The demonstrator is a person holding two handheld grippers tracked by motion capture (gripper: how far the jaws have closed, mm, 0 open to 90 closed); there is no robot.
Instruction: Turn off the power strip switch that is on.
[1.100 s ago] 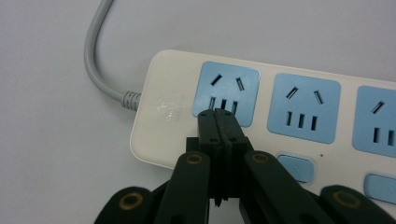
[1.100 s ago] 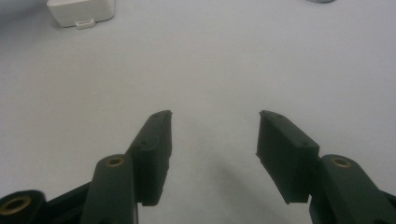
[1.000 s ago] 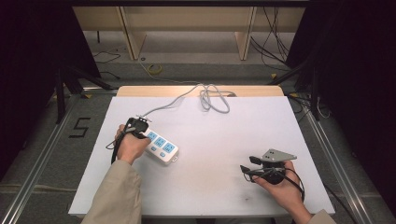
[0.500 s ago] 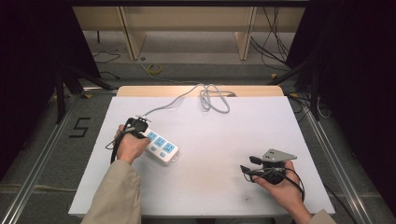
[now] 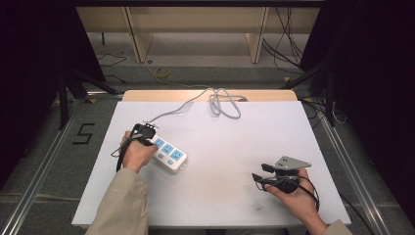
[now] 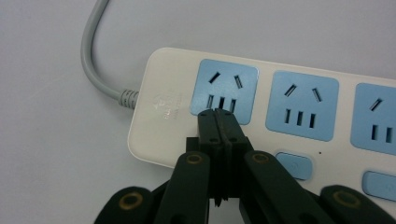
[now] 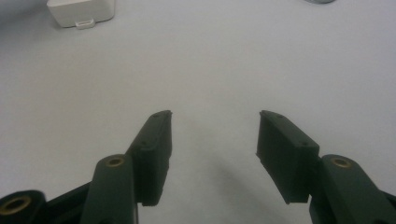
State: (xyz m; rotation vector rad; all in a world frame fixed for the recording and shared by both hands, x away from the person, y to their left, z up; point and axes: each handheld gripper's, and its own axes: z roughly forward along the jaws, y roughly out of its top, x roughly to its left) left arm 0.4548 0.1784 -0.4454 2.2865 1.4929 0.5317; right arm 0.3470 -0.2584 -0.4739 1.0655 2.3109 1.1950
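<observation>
A white power strip (image 5: 168,154) with blue sockets lies on the left half of the white table (image 5: 225,132); its grey cable (image 5: 215,100) runs to the far edge. In the left gripper view the power strip (image 6: 261,107) sits close below my left gripper (image 6: 217,113), whose jaws are pressed together with nothing between them, tips at the end socket near the cable entry. From above, my left gripper (image 5: 145,133) sits at that same end of the strip. Near the front right of the table my right gripper (image 5: 259,172) rests open, and its jaws (image 7: 212,128) stand apart over bare table.
The cable makes a loose coil (image 5: 224,104) at the far middle of the table. A wooden frame stands beyond the far edge. One end of the power strip (image 7: 81,13) shows at the top left of the right gripper view.
</observation>
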